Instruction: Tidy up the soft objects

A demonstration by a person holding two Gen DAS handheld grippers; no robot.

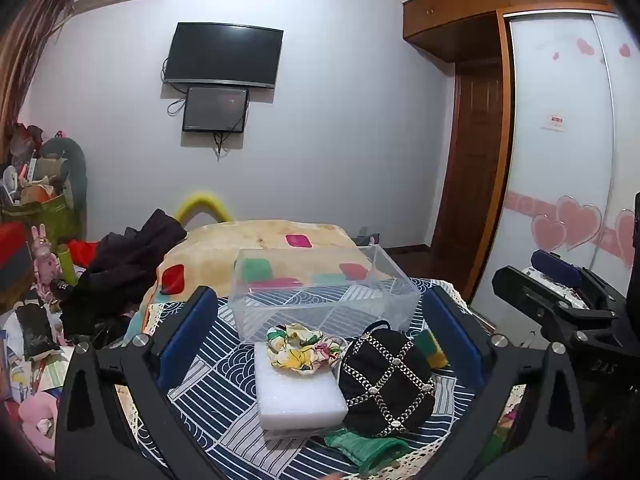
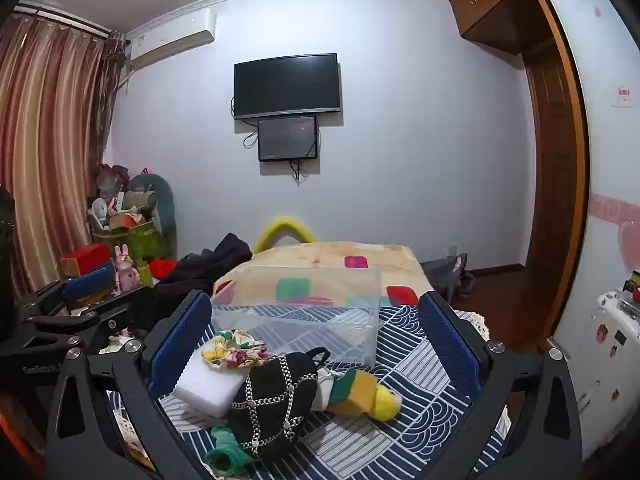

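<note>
On the patterned tablecloth [image 1: 224, 364], near the grippers, lay a floral scrunchie [image 1: 298, 346] atop a white foam block [image 1: 298, 392], touching a black chain-trimmed pouch [image 1: 386, 384] on its right. A clear plastic box [image 1: 320, 292] stood just beyond. The left gripper [image 1: 320, 336] and right gripper [image 2: 316, 344] were both spread wide, holding nothing.

Green cloth [image 1: 366, 450] partly under black cap [image 1: 388, 386], sponge [image 1: 436, 350] mostly hidden

Pale wall [image 2: 400, 160], two mounted screens [image 2: 287, 86], striped curtain [image 2: 48, 140], wooden wardrobe [image 1: 460, 20], air conditioner [image 2: 172, 36].
</note>
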